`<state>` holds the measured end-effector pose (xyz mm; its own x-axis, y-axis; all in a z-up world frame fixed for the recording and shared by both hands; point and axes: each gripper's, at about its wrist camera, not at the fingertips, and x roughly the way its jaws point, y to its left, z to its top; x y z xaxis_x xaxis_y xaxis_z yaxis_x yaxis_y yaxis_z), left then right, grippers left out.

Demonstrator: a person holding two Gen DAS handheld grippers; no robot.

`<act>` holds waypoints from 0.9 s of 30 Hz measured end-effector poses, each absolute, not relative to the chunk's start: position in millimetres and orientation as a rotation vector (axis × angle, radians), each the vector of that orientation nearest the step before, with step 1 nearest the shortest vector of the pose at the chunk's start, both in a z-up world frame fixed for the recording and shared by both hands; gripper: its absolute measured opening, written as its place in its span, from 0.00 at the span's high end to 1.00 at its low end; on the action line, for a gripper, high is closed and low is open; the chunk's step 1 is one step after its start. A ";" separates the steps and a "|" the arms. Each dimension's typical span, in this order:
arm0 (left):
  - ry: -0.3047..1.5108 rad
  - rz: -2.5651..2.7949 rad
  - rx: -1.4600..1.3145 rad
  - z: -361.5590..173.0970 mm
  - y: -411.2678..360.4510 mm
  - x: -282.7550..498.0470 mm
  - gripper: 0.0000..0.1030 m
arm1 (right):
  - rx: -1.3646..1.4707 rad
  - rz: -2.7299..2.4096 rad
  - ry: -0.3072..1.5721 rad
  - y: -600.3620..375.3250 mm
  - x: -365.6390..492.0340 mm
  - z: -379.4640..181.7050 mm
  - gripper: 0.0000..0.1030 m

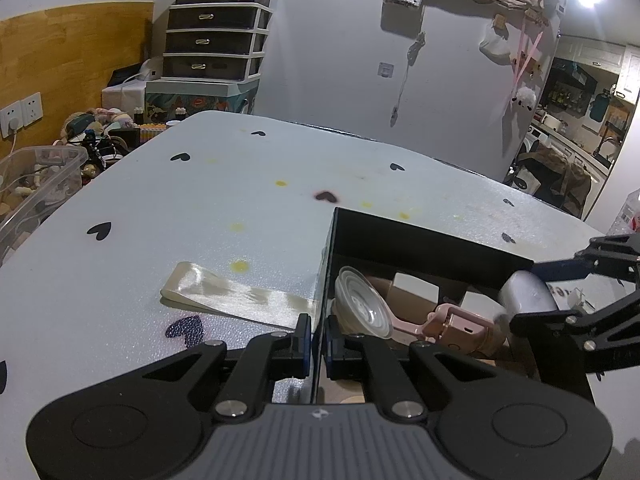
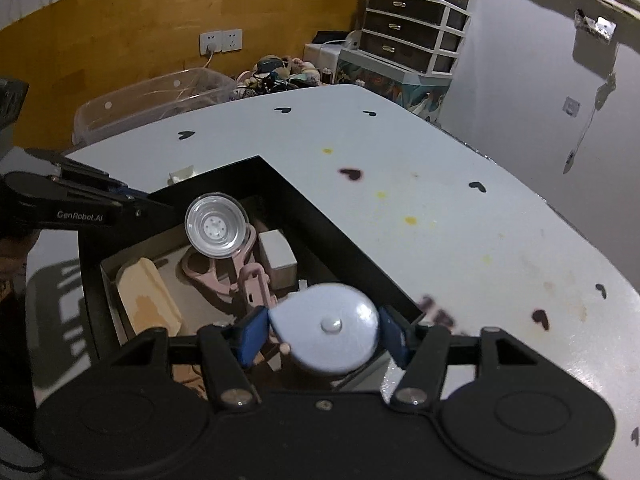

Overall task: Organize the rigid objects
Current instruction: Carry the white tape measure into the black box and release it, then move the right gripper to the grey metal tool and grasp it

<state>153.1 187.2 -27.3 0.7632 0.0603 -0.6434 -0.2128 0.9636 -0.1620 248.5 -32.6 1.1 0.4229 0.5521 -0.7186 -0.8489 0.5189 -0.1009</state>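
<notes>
Here, in the left wrist view, we see the black box (image 1: 420, 240) filling the lower right of the frame, its near left corner wall running upward from the bottom centre. The left gripper (image 1: 318, 336) is clenched on that thin wall, one blue pad on each side of it. Inside the box a clear suction cup (image 1: 364, 308) tilts its face toward us, and a pink holder (image 1: 452, 324) lies with its long axis running left to right. A cream ribbon (image 1: 240, 292) lies flat on the white table (image 1: 200, 208), just left of the box, its length slanting from the middle left down toward the box wall. At the right edge, the right gripper (image 1: 532, 292) reaches in with a pale blue round tape measure (image 1: 524, 292) between its fingers, over the box's right side.

Next, in the right wrist view, the tape measure (image 2: 332, 332) sits at lower centre, its flat face with the centre button toward the camera and its pointed end aimed left. The right gripper (image 2: 324, 336) stands widely spread, a blue pad at either side of the case; whether the pads press on it we cannot tell. Beyond it the box (image 2: 304, 216) lies open, with the suction cup (image 2: 216, 226) facing up, the pink holder (image 2: 240, 276) running away from us, and a wooden block (image 2: 148, 300) at the left. The left gripper (image 2: 136, 200) meets the box's far left wall.
</notes>
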 end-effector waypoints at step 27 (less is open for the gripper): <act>0.687 0.150 -0.232 -28.5 187.9 152.6 0.94 | -0.342 0.966 0.597 -71.2 220.8 41.5 0.03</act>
<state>152.6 187.9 -28.5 0.7641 0.0603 -0.6423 -0.2126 0.9635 -0.1625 220.8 -71.2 41.5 0.4277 0.6642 -0.6131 -0.8455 0.5339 -0.0114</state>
